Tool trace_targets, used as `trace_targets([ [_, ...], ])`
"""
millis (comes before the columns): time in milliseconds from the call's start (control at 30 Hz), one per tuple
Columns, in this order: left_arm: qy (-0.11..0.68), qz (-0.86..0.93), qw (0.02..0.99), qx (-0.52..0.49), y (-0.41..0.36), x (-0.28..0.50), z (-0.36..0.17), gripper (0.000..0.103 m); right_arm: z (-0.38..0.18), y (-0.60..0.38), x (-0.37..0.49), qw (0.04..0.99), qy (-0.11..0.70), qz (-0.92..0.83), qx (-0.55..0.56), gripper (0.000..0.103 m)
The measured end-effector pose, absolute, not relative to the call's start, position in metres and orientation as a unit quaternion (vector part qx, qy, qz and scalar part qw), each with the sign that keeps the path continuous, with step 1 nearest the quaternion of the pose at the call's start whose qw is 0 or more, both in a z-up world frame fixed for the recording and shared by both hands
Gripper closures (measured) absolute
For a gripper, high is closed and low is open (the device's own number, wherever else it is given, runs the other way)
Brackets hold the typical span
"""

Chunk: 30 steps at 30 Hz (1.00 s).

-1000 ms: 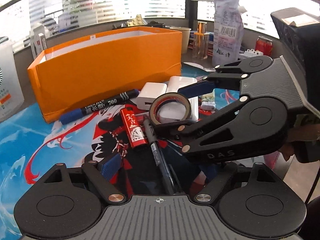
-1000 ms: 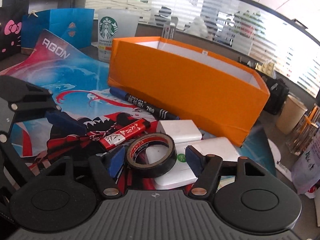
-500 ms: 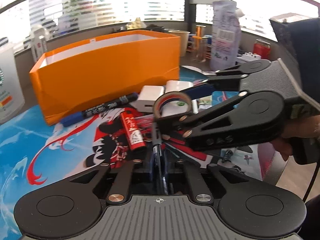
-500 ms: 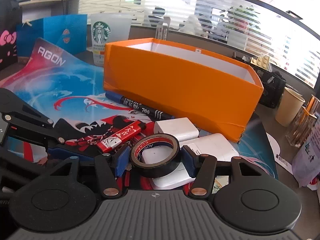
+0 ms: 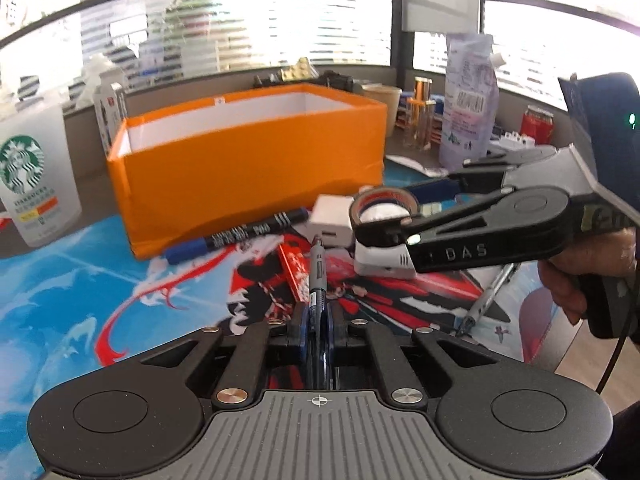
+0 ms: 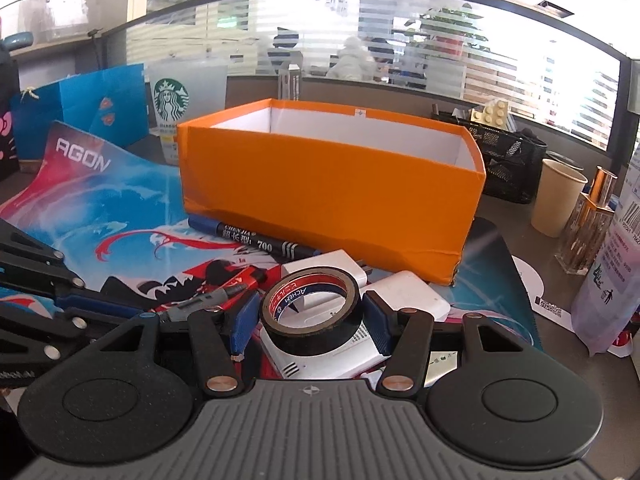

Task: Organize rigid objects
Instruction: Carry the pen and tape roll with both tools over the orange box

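My left gripper (image 5: 318,320) is shut on a dark pen (image 5: 316,276), which points forward toward the orange box (image 5: 248,160) and sits a little above the mat. My right gripper (image 6: 311,320) is shut on a black tape roll (image 6: 312,312), its blue pads (image 6: 244,320) pressing both sides of the roll over a white charger (image 6: 404,292). In the left wrist view the tape roll (image 5: 384,204) and right gripper (image 5: 492,232) are at the right, level with the box's base. The box stands open-topped, its white inside partly visible.
On the printed mat lie a blue-black marker (image 6: 248,240) against the box, a red lighter-like stick (image 5: 294,268), a second white charger (image 5: 332,220) and a loose pen (image 5: 484,300). A Starbucks cup (image 5: 28,176), paper cup (image 6: 560,196), mesh basket (image 6: 512,164) and pouch (image 6: 612,260) ring the area.
My left jaws closed on the pen and raised it off the mat. My right jaws closed onto the tape roll, and the right gripper rolled and lifted it slightly.
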<state>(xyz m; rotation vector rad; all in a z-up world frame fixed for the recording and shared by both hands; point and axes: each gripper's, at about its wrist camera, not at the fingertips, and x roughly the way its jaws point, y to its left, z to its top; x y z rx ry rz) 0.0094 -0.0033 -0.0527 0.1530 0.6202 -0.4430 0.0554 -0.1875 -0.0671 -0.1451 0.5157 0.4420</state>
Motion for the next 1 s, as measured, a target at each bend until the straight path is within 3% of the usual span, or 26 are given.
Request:
trace_targets([
  [1000, 0.234, -0.186, 0.952, 0.062, 0.006, 0.034, 0.007, 0.095, -0.031, -0.172, 0.054, 0.947, 0.208, 0.227, -0.087, 0.05],
])
